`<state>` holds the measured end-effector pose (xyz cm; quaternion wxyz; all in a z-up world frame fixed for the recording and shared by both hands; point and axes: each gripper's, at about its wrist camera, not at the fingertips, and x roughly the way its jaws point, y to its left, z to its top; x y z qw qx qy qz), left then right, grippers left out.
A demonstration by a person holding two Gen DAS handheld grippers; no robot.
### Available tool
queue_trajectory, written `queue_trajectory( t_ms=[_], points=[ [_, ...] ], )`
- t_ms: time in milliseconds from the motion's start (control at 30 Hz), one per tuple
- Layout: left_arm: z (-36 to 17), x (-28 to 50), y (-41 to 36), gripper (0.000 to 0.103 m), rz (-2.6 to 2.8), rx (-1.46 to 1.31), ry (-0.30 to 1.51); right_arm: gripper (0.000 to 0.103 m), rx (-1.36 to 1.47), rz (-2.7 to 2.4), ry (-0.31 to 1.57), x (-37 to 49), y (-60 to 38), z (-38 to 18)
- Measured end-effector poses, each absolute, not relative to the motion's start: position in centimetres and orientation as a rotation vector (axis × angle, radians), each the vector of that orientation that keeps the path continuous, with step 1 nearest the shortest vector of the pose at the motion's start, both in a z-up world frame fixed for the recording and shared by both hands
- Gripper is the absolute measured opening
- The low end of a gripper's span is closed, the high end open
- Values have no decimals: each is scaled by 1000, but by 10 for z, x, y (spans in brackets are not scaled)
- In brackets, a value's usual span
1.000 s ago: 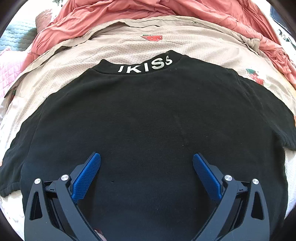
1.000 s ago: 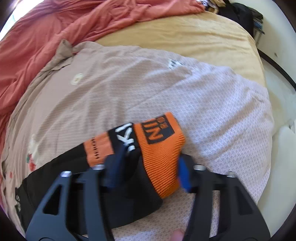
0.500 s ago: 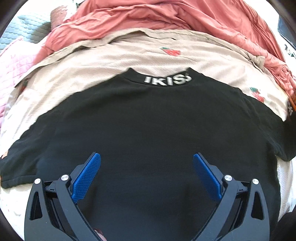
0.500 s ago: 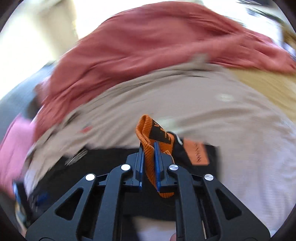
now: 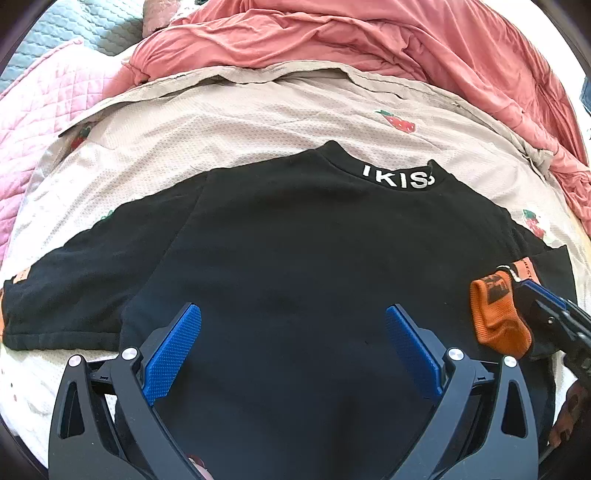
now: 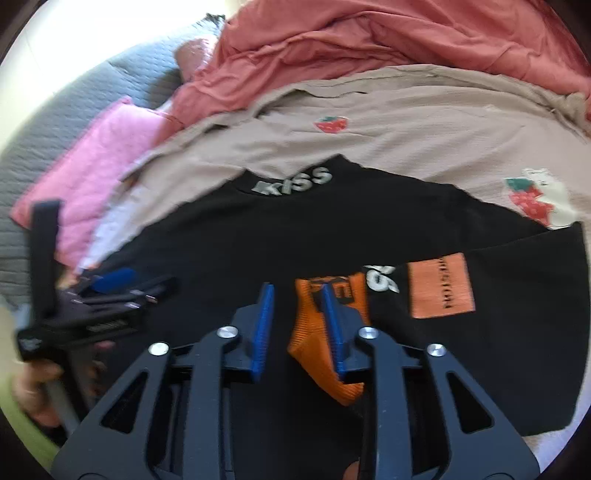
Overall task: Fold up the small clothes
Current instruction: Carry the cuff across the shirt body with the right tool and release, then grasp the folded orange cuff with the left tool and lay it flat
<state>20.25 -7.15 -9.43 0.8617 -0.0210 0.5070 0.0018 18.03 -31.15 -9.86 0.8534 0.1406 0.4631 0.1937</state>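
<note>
A black T-shirt (image 5: 295,240) with white lettering on its collar lies flat on the bed, back up. Its right sleeve, with an orange knit cuff (image 5: 495,317), is folded inward onto the body. My right gripper (image 6: 296,288) hovers over that cuff (image 6: 314,332). Its jaws are opening, and the cuff lies slack against the right pad, not pinched. An orange patch (image 6: 441,286) shows on the sleeve. My left gripper (image 5: 291,308) hangs open above the shirt's lower middle with nothing between its fingers. The left sleeve (image 5: 74,295) is spread out flat.
A beige sheet with strawberry prints (image 5: 240,122) lies under the shirt. A bunched salmon duvet (image 5: 369,37) fills the far side. A pink quilted pillow (image 5: 44,122) and a grey-blue quilt (image 5: 74,22) sit at the far left. A hand (image 6: 33,384) holds the left gripper.
The right gripper clamped the orange cuff, swung it inward over the shirt's body, and now its jaws have parted. The left gripper drifted left and back, staying open.
</note>
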Motion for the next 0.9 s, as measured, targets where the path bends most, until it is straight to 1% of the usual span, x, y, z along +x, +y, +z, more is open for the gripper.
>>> queue_trajectory(
  t_ms=[33,67,100,133,167,233,367,500,567,600,733,833,867,900],
  points=[
    [-95,202,-72,99,1,-46,1065,37,304,425,946,182,-311,-93],
    [-94,201,-73,99,-4,-50,1067,43,298,426,914,181,-314,-86],
    [-94,201,-74,99,-6,-53,1067,44,282,410,888,180,-315,-81],
    [-93,201,-77,99,-12,-59,1071,47,254,372,850,178,-321,-73],
    [-93,200,-79,99,-19,-62,1072,53,231,329,833,178,-326,-70],
    [-93,200,-89,99,-56,-85,1086,58,168,205,832,178,-336,-68],
    [-98,203,-121,99,-171,-168,1146,58,75,24,881,180,-362,-77],
    [-110,208,-154,98,-330,-355,1219,59,169,-27,910,182,-389,-84],
    [-118,209,-167,98,-350,-384,1243,59,190,-54,910,183,-398,-85],
    [-125,210,-176,95,-345,-372,1269,59,193,-69,905,183,-402,-85],
    [-141,212,-198,51,-339,-393,1302,59,210,-103,885,182,-411,-81],
    [-140,212,-207,28,-344,-376,1287,59,232,-124,878,182,-418,-81],
    [-137,213,-207,25,-357,-375,1285,59,239,-125,879,182,-420,-81],
    [-135,212,-208,19,-362,-364,1270,59,245,-127,879,182,-421,-81]
  ],
)
